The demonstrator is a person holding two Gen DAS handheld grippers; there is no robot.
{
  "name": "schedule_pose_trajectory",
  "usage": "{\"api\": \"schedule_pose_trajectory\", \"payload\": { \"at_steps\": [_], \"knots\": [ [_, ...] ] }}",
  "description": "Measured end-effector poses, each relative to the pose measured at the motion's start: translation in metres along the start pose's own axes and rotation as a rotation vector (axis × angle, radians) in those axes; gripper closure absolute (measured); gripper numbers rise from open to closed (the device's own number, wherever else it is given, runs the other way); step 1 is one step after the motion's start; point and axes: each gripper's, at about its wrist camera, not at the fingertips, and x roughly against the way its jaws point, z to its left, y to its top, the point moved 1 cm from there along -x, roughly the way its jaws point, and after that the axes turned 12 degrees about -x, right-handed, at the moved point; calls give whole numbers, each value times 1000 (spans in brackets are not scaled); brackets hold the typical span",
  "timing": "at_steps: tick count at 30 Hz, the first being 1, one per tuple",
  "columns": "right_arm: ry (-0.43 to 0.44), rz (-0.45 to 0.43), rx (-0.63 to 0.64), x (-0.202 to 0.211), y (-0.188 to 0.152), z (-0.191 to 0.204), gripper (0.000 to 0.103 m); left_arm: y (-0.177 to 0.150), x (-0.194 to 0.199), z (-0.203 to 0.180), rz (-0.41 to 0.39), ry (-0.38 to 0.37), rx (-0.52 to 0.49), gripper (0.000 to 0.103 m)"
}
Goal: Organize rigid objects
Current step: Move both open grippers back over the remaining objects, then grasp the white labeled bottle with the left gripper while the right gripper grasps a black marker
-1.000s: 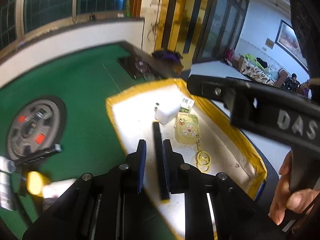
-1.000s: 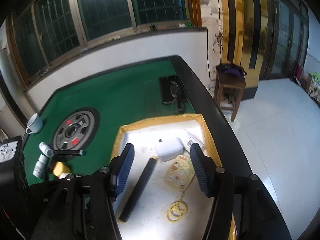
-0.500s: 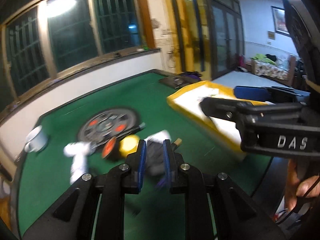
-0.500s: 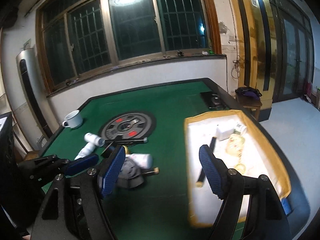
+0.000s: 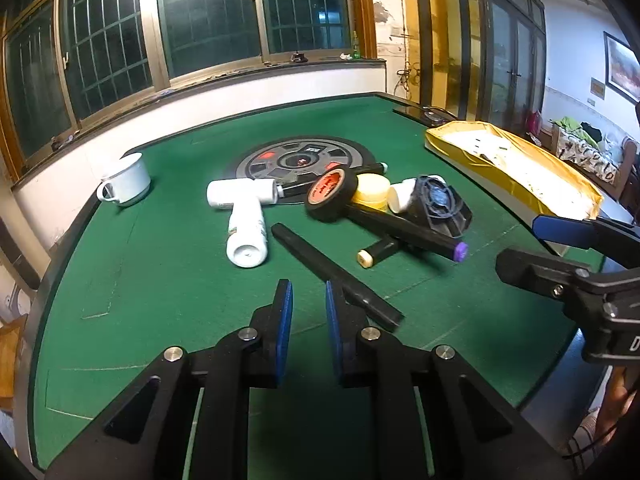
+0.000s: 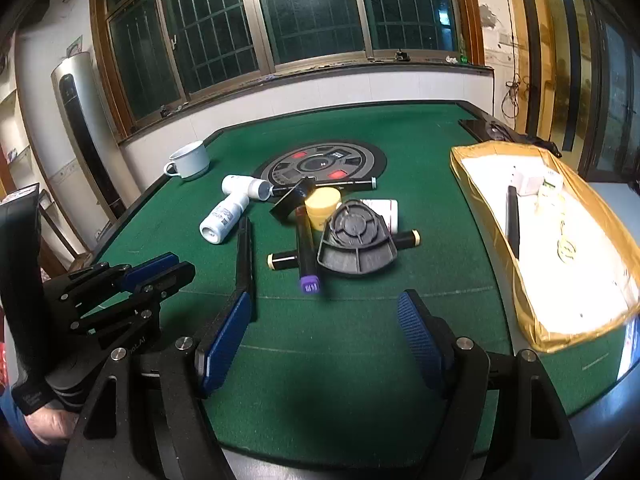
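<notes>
**Both grippers over the green table, clutter piled mid-felt**

Nearest to me, the left gripper (image 5: 308, 300) hovers low over the green table (image 5: 160, 288), its blue pads parted by a narrow gap with nothing between them. The near end of a long black bar (image 5: 336, 274) lies just past its right pad; whether they touch, I cannot tell. The right gripper (image 6: 324, 312) hangs with its pads spread wide, empty.

Taking the round dial plate (image 6: 322, 164) set in the felt as the landmark: nearer than it sits the heap. I count two white bottles (image 5: 247, 228), crossed in a T on the dial's left side, one black tape roll (image 5: 330, 194) with an orange core, one yellow jar (image 6: 322, 206), one black fan housing (image 6: 356, 242), one purple-capped marker (image 6: 306, 250) and one cream-capped marker (image 5: 378, 252) crossing under it. A thin black pen (image 6: 344, 184) lies across the dial's near rim. One white mug (image 6: 190, 160) stands left of the dial.

Right of the dial, the yellow-walled tray (image 6: 532, 312) stands at the table edge. Only the right wrist view looks into it: one more black bar (image 6: 512, 224), a white box (image 6: 528, 182) and a yellow key ring (image 6: 566, 250). The left view shows mostly its outer wall.
</notes>
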Motion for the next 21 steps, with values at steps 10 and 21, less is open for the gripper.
{"api": "schedule_pose_trajectory", "payload": {
  "at_steps": [10, 21],
  "knots": [
    [10, 71, 37, -17, 3, 11, 31, -5, -16, 24, 40, -29, 41, 89],
    [95, 162, 44, -42, 15, 25, 32, -3, -19, 30, 43, -8, 48, 89]
  ]
}}
